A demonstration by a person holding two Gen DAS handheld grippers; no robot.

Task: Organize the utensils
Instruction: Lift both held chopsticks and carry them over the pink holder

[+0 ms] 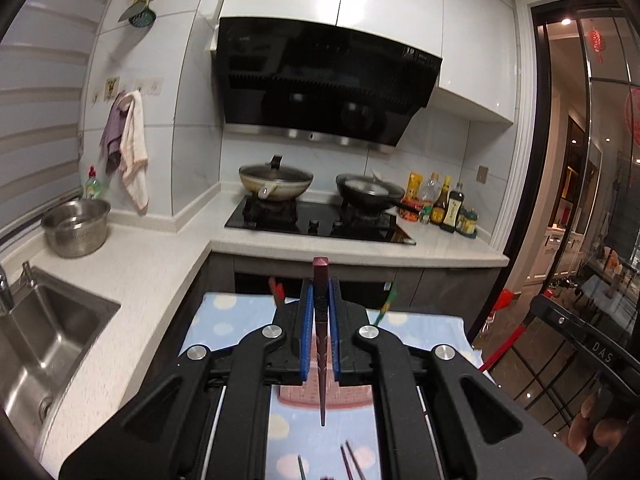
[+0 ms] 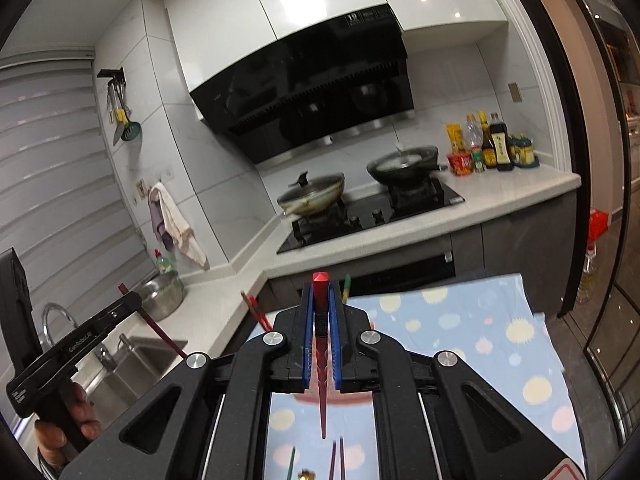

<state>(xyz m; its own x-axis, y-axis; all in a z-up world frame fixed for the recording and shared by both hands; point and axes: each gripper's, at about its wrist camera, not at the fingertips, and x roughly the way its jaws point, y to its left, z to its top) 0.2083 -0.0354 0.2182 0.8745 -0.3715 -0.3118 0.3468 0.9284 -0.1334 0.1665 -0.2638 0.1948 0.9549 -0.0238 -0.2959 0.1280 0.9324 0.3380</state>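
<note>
My left gripper (image 1: 320, 304) is shut on a dark maroon chopstick (image 1: 321, 344), held lengthwise between its blue pads above a dotted blue cloth (image 1: 224, 316). My right gripper (image 2: 320, 312) is shut on a red chopstick (image 2: 321, 380) above the same cloth (image 2: 460, 328). The left gripper also shows at the left of the right wrist view (image 2: 132, 300), with its maroon chopstick (image 2: 160, 332) slanting down from it. More chopstick tips lie on the cloth below (image 1: 350, 462) (image 2: 336, 460). Red (image 2: 256, 312) and green (image 2: 346, 286) chopstick ends show past the cloth's far edge.
A white counter (image 1: 132, 264) runs in an L with a steel sink (image 1: 44, 332), a steel colander (image 1: 76, 222), a black hob (image 1: 320, 220) with two pans, and sauce bottles (image 1: 444, 204). A black chair (image 1: 580, 344) stands at the right.
</note>
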